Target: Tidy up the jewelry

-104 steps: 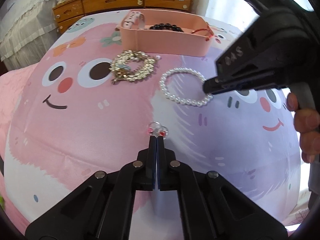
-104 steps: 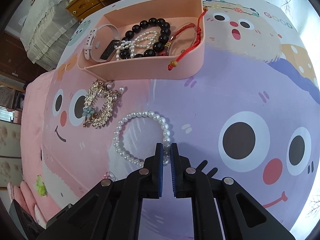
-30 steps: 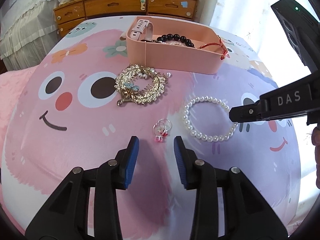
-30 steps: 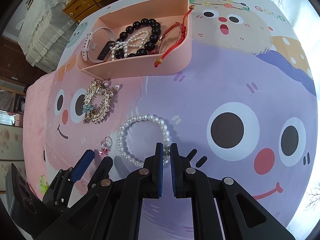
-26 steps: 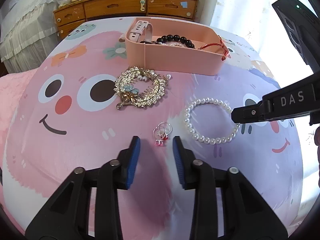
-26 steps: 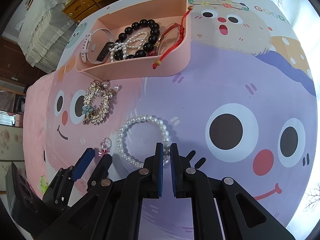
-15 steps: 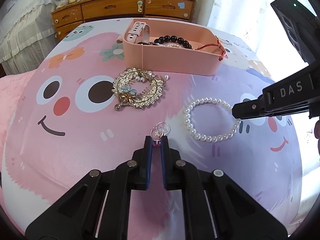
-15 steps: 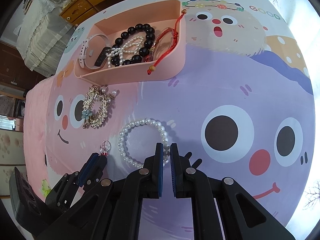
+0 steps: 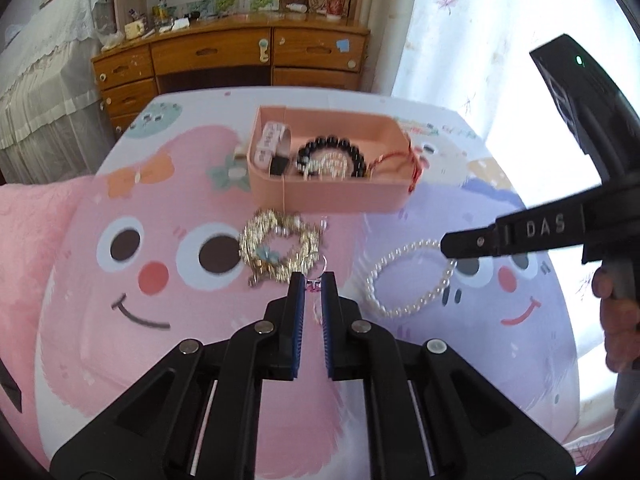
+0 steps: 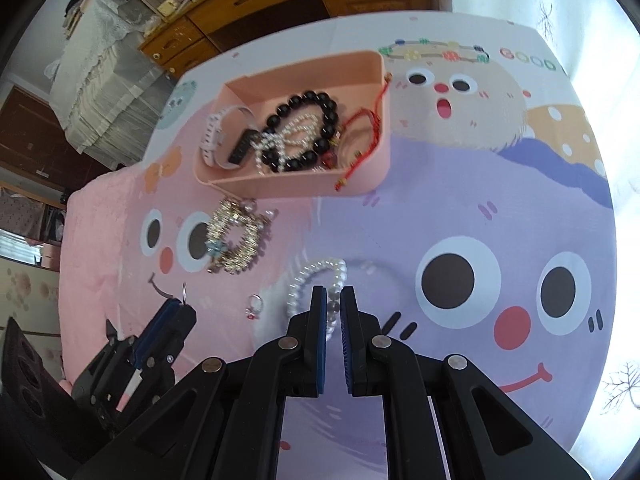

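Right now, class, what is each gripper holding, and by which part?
The left gripper pinches a small earring at its pink charm end. The right gripper grips the pearl bracelet by a few beads.

Bright daylight, blown-out curtain (image 9: 460, 40) glare, motion blur, fisheye edges

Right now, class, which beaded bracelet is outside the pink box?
The white pearl bracelet, pinched in the right claw; the black bead bracelet lies inside the pink box.
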Motion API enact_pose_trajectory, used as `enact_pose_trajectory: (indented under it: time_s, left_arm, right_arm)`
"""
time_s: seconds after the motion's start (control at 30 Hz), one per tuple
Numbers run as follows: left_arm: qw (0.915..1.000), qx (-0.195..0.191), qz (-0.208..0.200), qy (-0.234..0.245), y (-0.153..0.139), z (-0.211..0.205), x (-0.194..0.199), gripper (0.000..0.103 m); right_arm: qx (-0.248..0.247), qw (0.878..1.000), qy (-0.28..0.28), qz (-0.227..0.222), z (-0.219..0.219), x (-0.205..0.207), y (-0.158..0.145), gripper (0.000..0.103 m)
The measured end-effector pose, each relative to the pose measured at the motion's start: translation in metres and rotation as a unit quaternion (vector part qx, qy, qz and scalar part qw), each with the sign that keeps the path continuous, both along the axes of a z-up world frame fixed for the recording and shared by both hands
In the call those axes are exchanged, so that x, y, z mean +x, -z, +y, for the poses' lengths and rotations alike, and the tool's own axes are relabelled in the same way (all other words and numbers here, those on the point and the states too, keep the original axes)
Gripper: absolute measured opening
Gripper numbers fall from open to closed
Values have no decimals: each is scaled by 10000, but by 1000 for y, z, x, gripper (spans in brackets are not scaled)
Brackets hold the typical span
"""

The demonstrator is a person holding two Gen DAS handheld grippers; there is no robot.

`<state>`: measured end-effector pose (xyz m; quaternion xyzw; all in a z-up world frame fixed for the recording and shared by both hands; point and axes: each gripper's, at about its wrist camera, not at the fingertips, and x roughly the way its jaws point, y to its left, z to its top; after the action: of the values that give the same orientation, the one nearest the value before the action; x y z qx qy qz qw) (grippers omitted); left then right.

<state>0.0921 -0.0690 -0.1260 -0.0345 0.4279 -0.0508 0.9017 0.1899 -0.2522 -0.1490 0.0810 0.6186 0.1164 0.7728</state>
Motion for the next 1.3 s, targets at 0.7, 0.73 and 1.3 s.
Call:
enact_pose_trajectory:
  time_s: [0.7,0.73,1.3]
  left_arm:
    - [9937,-103,-842,735,-94,24,107,6]
    - [9934,-146,-818,797,-93,24,114,6]
    - [9966,-120,-357,733,-64,63,142,66]
  right_arm:
    - [670,9852,210,-1561,28,46,-145,7]
    - [653,9850,250,-1575,29,50,-146,7]
    - [288,9857,1037,-1299,10,68,-91,40]
